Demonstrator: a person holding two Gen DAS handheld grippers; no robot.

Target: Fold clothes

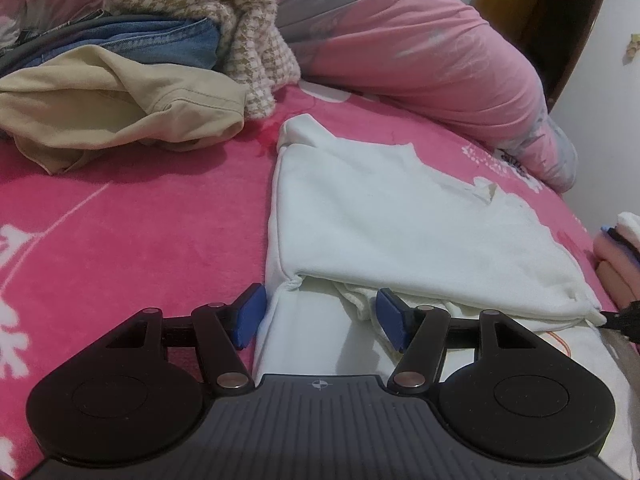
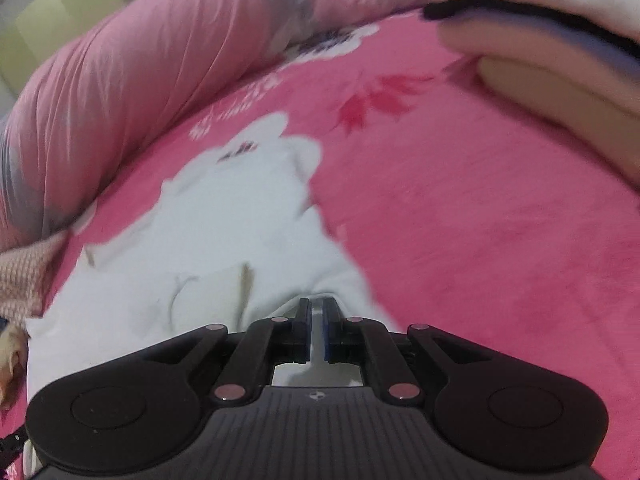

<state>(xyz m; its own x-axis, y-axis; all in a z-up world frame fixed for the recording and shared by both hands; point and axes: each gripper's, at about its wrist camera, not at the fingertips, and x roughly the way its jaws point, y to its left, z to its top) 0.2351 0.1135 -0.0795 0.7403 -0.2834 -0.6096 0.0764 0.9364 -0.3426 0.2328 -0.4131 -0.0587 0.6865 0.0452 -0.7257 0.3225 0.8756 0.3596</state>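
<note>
Your right tongs point(image 2: 317, 328) pinched the white garment's point(image 1: 400, 216) edge at frame bottom; your left tongs point(image 1: 318, 314) gaped wide astride its hem on the bed point(image 1: 140, 208). That thin pinch could slip, undoing the fold.

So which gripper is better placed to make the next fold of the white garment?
Probably the right gripper: its jaws are shut on the white garment. The left gripper stands open around a fold.

Soft indoor light, right view motion-blurred
</note>
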